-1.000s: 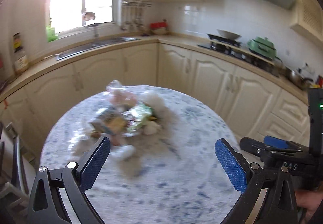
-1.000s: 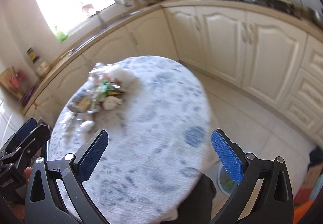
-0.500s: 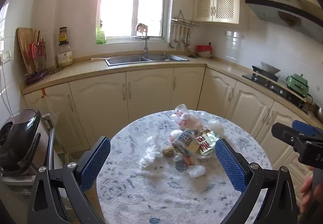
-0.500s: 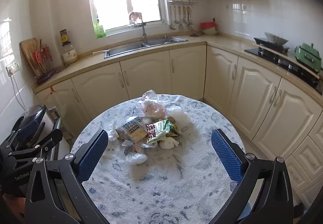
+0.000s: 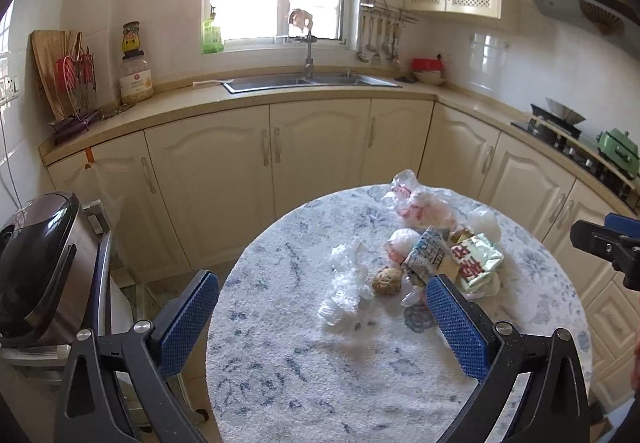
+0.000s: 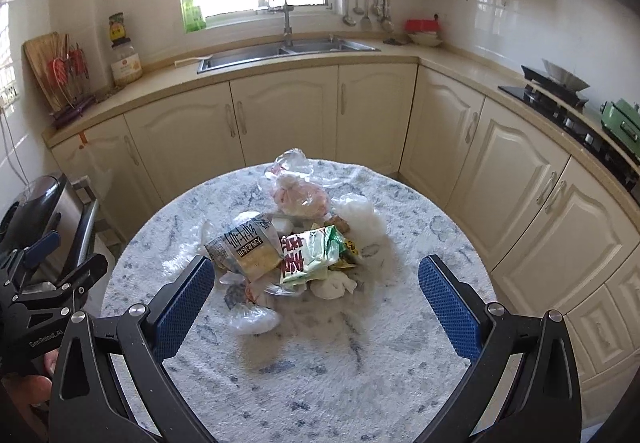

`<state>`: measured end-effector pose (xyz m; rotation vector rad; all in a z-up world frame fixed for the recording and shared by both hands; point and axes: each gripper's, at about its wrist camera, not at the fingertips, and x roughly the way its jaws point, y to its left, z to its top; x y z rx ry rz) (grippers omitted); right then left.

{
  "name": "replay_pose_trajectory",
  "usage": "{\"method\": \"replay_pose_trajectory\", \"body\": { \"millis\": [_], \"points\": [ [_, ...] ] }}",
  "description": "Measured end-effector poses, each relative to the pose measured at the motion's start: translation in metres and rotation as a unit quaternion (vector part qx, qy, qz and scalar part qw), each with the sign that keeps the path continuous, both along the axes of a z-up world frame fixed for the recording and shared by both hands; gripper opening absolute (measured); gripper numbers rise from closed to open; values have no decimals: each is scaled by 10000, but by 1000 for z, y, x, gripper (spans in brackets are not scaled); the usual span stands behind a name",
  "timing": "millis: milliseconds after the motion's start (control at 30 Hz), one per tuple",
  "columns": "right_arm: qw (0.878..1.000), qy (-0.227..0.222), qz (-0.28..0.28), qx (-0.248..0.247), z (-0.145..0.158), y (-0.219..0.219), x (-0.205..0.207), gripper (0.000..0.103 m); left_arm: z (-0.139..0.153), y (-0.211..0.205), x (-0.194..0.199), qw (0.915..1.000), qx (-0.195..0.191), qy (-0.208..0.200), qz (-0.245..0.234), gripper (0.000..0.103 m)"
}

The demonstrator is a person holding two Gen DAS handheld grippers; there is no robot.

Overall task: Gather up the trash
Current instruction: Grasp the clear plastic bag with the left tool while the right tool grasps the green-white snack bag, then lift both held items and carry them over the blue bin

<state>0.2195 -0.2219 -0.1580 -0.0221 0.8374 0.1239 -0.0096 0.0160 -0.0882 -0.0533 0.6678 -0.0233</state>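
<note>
A heap of trash lies on the round table (image 6: 360, 363) with a white and blue cloth. It holds a green snack wrapper (image 6: 310, 253), a grey and tan packet (image 6: 246, 249), a clear bag with pink contents (image 6: 298, 193) and crumpled white plastic (image 5: 346, 283). The green wrapper (image 5: 476, 261) and a brown lump (image 5: 387, 280) show in the left wrist view. My left gripper (image 5: 324, 317) is open above the table's near left edge, nothing between its pads. My right gripper (image 6: 314, 301) hangs open just before the heap, apart from it.
A dark steel bin (image 5: 36, 267) stands on the floor left of the table. Cream cabinets (image 6: 280, 119) and a counter with a sink (image 6: 280, 51) curve behind. A stove (image 6: 560, 91) and green pot (image 5: 618, 151) sit at the right.
Both views have swung up from a blurred, tilted look at the table to a level view of kitchen and heap. Both grippers stay open and hold nothing.
</note>
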Motion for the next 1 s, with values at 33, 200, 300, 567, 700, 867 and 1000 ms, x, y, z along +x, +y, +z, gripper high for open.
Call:
{"method": "replay_pose_trajectory", "body": {
  "millis": [33,200,300,567,700,867,1000],
  "points": [
    [10000,88,9,-43,-8,1,6,103,-7,0,12,10000,28,67,-6,102],
    [9988,441,81,-193,-41,9,33,103,-53,-9,73,9987,168,478,-63,102],
    [9974,647,128,-288,-61,11,48,103,-75,-17,109,9976,212,640,-140,102],
    [9936,1122,19,-129,-103,6,88,90,-108,-36,195,9950,268,931,-234,94],
    [9906,1363,79,-11,-122,10,104,73,-124,-44,231,9923,226,1155,-377,61],
    [9909,1303,294,156,-125,15,102,47,-128,-50,248,9909,56,1239,-516,26],
    [9903,1249,414,446,-119,10,96,30,-125,-47,253,9914,-10,1216,-493,23]
  ]
}}
